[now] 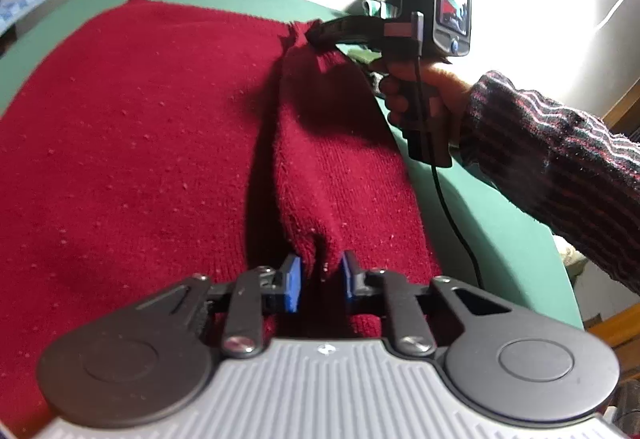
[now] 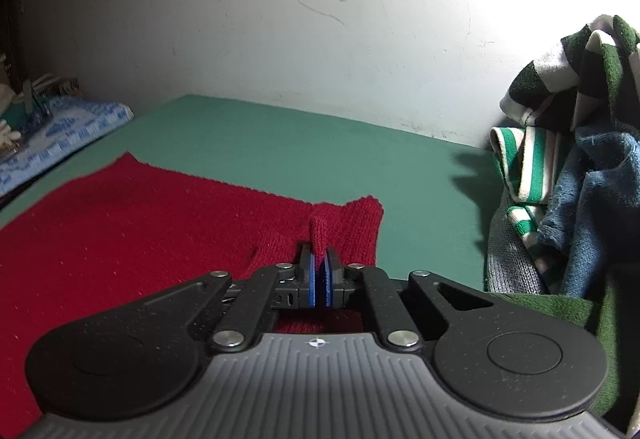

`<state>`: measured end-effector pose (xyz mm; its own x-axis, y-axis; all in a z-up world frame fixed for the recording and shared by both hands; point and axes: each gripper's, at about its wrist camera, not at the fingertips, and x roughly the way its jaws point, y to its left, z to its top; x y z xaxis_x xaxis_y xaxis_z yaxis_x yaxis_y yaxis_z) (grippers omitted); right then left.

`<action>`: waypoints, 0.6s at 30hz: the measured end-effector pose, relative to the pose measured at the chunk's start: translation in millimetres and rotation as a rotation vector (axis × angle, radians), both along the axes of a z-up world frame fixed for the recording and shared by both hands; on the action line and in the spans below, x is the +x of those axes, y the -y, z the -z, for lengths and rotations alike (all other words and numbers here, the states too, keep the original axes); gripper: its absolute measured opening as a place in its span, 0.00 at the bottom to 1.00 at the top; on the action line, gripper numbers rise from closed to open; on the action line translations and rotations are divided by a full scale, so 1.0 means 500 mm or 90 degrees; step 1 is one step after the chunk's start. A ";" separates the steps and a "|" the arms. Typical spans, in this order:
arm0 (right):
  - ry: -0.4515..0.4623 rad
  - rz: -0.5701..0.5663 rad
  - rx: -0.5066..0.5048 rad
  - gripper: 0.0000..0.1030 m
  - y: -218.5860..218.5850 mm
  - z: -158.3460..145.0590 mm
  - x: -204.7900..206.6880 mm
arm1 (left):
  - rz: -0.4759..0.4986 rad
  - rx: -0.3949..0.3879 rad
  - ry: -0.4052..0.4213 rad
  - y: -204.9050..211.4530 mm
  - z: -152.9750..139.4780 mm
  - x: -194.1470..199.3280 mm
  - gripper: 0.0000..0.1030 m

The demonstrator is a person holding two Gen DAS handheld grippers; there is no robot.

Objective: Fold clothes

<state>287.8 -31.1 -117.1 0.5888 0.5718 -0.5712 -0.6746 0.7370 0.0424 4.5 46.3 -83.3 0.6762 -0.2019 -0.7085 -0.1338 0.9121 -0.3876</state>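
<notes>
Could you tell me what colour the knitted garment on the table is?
The knitted garment is deep red, clearest in the left wrist view.

Left tongs (image 1: 322, 279): black linkage arms with silver screws, blue pads (image 1: 294, 285), two round black discs either side of a ribbed grey housing behind. Right tongs (image 2: 320, 279): same build. Right unit's black pistol handle (image 1: 424, 107) carries a small screen, green LED, black cable; sleeve (image 1: 560, 159) dark knit, red-and-grey stripes.
</notes>
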 end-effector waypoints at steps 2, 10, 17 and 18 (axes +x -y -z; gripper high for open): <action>-0.018 -0.001 0.001 0.07 -0.004 0.006 0.004 | -0.003 0.013 0.001 0.005 -0.001 0.002 0.14; -0.037 0.042 0.069 0.39 0.084 -0.063 -0.018 | 0.021 0.029 -0.011 0.008 0.000 0.014 0.26; -0.199 -0.085 0.116 0.39 0.289 -0.116 -0.199 | 0.072 -0.026 -0.007 -0.017 0.002 0.011 0.56; -0.225 -0.108 0.103 0.39 0.311 -0.112 -0.240 | 0.082 -0.037 -0.008 -0.021 0.004 0.013 0.58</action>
